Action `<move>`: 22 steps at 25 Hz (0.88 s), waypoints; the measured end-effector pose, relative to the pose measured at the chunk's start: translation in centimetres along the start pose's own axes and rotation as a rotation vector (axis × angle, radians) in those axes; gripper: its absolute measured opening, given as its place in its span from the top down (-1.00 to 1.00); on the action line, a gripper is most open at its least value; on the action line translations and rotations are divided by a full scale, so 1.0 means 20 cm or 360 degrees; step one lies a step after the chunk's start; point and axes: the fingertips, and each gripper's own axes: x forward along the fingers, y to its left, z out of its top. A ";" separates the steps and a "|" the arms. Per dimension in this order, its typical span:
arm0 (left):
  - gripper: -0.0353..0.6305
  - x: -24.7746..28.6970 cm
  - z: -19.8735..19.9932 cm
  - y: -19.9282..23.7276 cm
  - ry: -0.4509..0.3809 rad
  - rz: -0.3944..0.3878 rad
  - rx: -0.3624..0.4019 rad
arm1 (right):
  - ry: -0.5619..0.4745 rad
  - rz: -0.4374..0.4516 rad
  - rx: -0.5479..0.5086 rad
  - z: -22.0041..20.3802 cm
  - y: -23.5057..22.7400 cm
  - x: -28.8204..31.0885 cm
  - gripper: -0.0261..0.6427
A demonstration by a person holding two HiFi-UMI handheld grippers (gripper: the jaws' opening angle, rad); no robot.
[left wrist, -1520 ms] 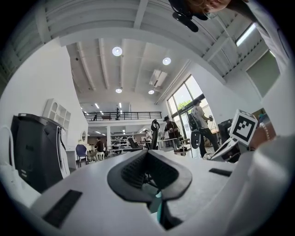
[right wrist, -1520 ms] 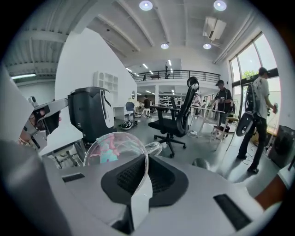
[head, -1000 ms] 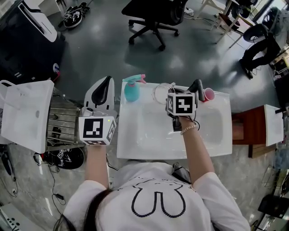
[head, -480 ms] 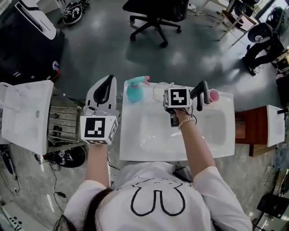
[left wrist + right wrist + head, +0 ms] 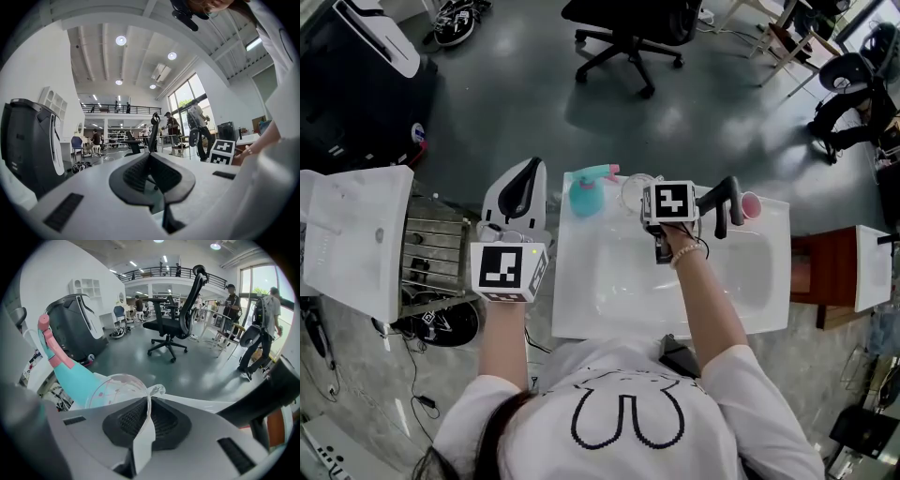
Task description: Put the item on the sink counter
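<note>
The white sink bench (image 5: 577, 309) lay below me. At its far edge, right of the teal spray bottle (image 5: 584, 195), my right hand-held gripper (image 5: 148, 420) pinched the clear glass bowl (image 5: 117, 389) by its rim. My left hand-held gripper (image 5: 152, 176) was pressed together, empty. I judged this the placing step: next, lower the bowl and release.

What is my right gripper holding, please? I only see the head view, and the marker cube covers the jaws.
Observer: The right gripper is shut on the rim of a clear cup.
Operator: Thank you; is the left gripper carrying anything?
Observer: No, the left gripper is shut with nothing between its jaws.
Operator: Is the cup plain?
Observer: No, the right gripper view shows small pink spots on its wall.
</note>
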 end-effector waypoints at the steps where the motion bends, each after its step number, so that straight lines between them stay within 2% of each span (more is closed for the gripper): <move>1: 0.86 0.00 0.00 0.01 0.0000 0.0002 -0.0003 | -0.0009 0.0004 -0.0001 0.01 0.00 0.00 0.79; 9: 0.86 0.00 0.00 0.01 -0.0002 0.0011 -0.0015 | 0.0004 0.0004 0.0020 0.00 0.02 0.01 0.79; 13: 0.86 -0.02 0.00 -0.01 -0.0003 0.0019 -0.0015 | -0.0040 0.0054 0.0055 0.00 0.03 0.00 0.76; 15: 0.86 -0.03 0.00 -0.02 -0.0002 0.0020 -0.0016 | -0.0067 0.0098 0.0089 0.01 0.04 -0.01 0.41; 16: 0.86 -0.04 0.01 -0.02 -0.0003 0.0020 -0.0016 | -0.0080 0.0122 0.0103 0.01 0.04 -0.01 0.33; 20: 0.86 -0.06 0.02 -0.05 -0.0017 0.0017 -0.0012 | -0.0151 0.0171 0.0122 0.02 0.06 -0.06 0.17; 22: 0.86 -0.07 0.04 -0.07 -0.0027 0.0016 -0.0007 | -0.0191 0.0179 0.0121 0.02 0.07 -0.09 0.15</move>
